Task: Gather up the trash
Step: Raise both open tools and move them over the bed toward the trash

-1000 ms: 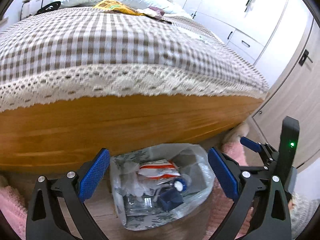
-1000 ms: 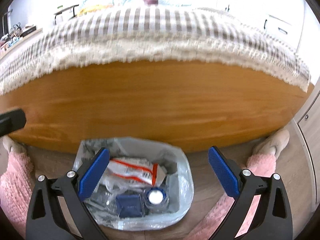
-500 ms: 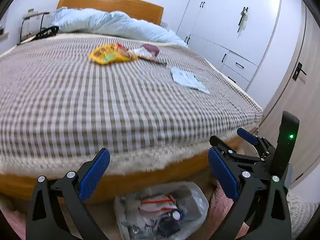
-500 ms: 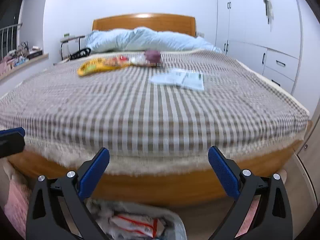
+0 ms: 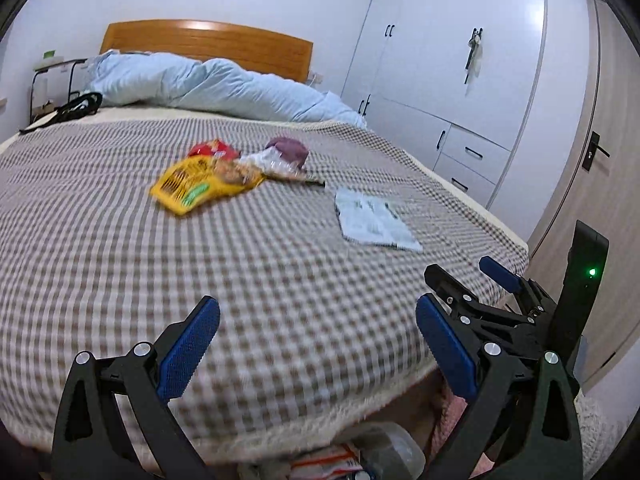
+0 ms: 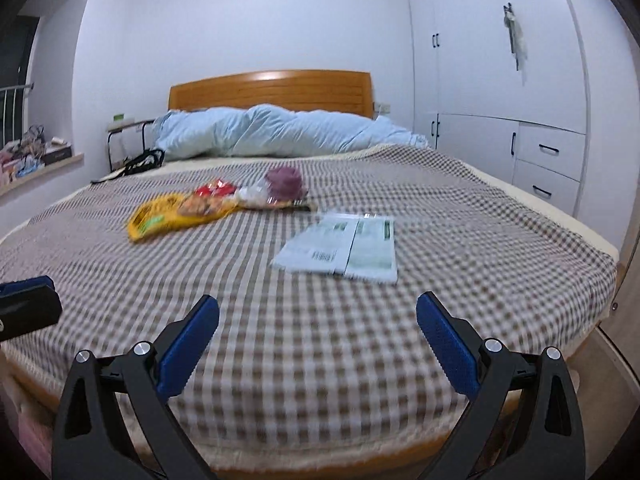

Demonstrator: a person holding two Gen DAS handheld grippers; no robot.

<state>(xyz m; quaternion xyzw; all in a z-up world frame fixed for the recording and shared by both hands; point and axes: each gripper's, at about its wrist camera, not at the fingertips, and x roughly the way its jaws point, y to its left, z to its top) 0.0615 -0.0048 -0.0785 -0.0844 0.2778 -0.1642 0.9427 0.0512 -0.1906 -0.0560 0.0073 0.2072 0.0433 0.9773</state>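
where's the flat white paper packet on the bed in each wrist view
Left wrist: the white paper packet lies right of centre on the checked bedspread, beyond the open left gripper.
Right wrist: the packet sits near the centre, just beyond the open right gripper.
Shared landmark: the yellow snack bag, left of the packet in both.

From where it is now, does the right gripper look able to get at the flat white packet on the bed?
Probably yes. The right gripper is open and empty, and only bare checked blanket lies between it and the white packet. The packet lies flat, so pinching it may be awkward.
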